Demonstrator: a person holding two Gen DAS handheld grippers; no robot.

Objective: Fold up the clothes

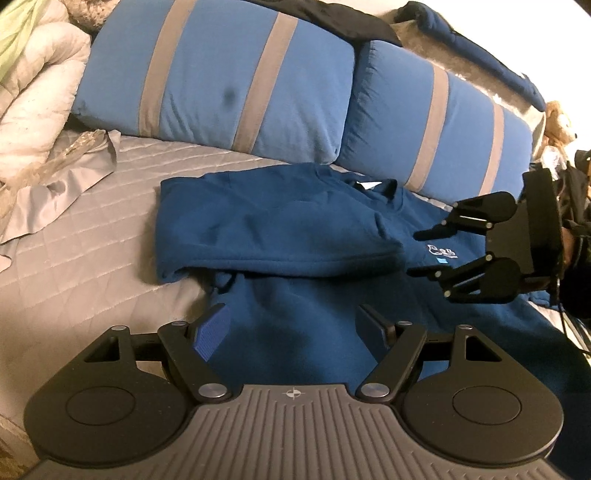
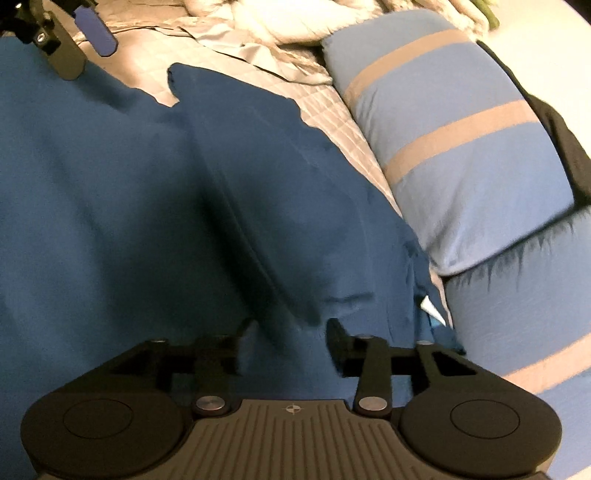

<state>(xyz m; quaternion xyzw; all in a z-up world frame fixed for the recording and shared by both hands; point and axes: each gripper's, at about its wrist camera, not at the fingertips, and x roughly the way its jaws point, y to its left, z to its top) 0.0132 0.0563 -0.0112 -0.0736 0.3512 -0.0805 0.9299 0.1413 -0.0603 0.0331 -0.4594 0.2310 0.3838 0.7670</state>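
We work on a blue shirt (image 1: 295, 236) spread on the gray quilt (image 1: 92, 229) of a bed, just in front of two blue striped pillows (image 1: 229, 81). One side or sleeve section is already folded across the chest, leaving a thick fold edge running left to right in the left view. The collar with its white tag (image 1: 369, 184) sits near the pillows; a small white logo (image 1: 441, 253) shows beside the fold.

Left gripper (image 1: 293, 328): jaws wide, nothing between them, hovering over the lower body of the shirt. Blue pads visible, no cloth pinched.

Right gripper (image 1: 421, 253): jaws apart at a moderate gap, empty, tips near the logo on the shirt's right side. In the right wrist view the right gripper (image 2: 288, 339) points along the fold edge, with the tag (image 2: 430, 306) just to the side. We cannot tell whether the tips touch cloth.

Step, as we judge it: first side fold done, the other side and the bottom-up fold not yet done. So roughly a third along.

Next move likely calls for the right gripper to close on the unfolded right edge or sleeve, the left to take the hem on the same side, then carry both across to match the first fold. Grip needs both layers shallow, or the fold already made may drag loose.

Other stuff: rumpled white duvet (image 1: 33, 85) at far left, dark garment (image 1: 332, 14) atop the pillows.
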